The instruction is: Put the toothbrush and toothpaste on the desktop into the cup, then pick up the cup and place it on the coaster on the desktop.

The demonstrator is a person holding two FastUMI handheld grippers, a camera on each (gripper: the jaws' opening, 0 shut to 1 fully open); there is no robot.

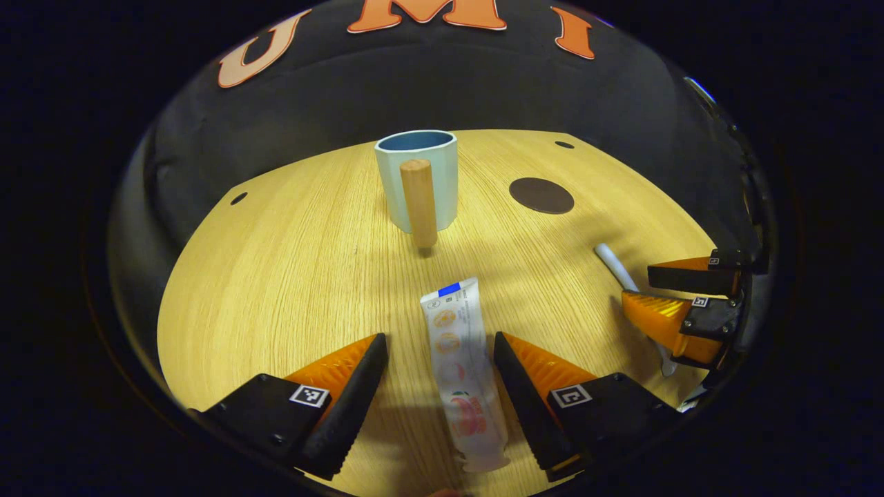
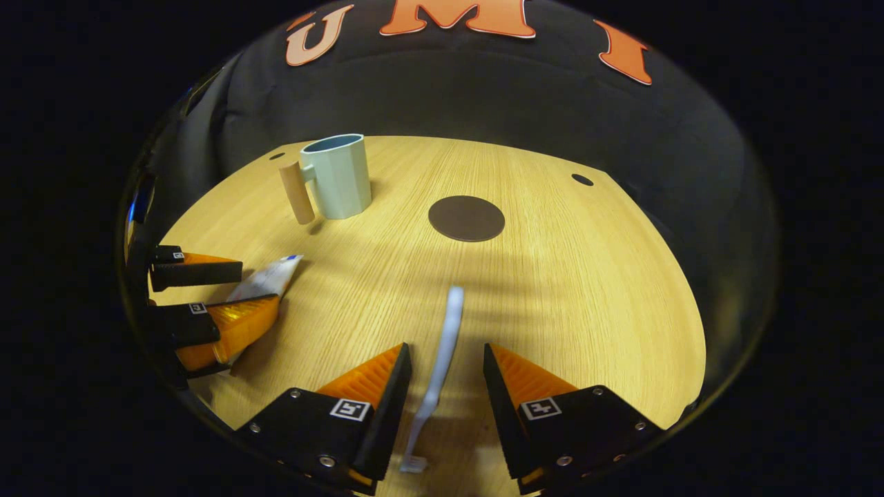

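In the left gripper view we see the left gripper (image 1: 440, 342) at the bottom centre, its jaws spread wide on either side of the white printed toothpaste tube (image 1: 461, 366), which lies flat on the pale wooden desktop (image 1: 276, 276) with a gap at each finger. At upper centre stands the pale blue cup with a wooden handle (image 1: 418, 181), handle facing us, and the dark round coaster (image 1: 541, 195) lies to its right.

In the right gripper view the right gripper (image 2: 447, 359) at bottom centre is likewise released, its fingers flanking the white toothbrush (image 2: 442, 359) without touching it. Here the cup sits upper left, handle turned sideways, and the coaster lies at centre, well apart from the cup.
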